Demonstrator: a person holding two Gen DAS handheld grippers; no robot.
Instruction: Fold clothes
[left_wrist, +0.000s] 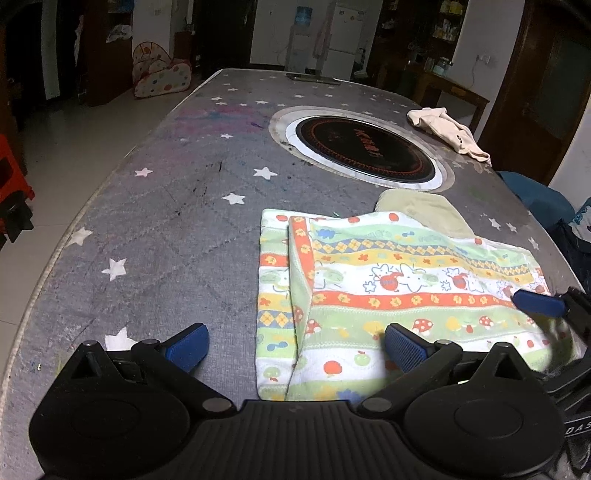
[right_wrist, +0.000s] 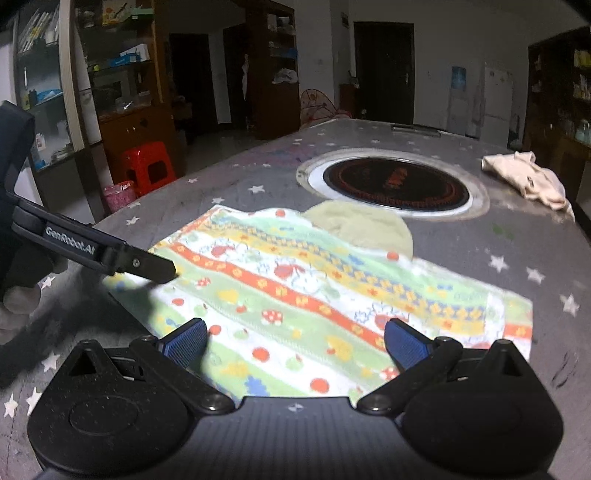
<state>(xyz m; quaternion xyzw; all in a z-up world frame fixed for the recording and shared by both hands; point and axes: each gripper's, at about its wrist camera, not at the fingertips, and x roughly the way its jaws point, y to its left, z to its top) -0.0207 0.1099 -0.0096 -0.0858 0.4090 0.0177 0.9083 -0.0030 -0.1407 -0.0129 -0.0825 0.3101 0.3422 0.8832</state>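
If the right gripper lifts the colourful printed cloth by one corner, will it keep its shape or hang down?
The printed cloth will probably hang limp: it lies flat with soft wrinkles and a folded-over flap along one side. It looks thin, so likely light. On the grey starred table cover it may drag and bunch rather than slide, and the fold could fall open.

Both wrist cameras sit low and close over the counter (left_wrist: 166, 229), looking forward along their claws toward the far room; both share the patterned cloth (left_wrist: 388, 280) and the round cooktop (right_wrist: 395, 184) beyond it.
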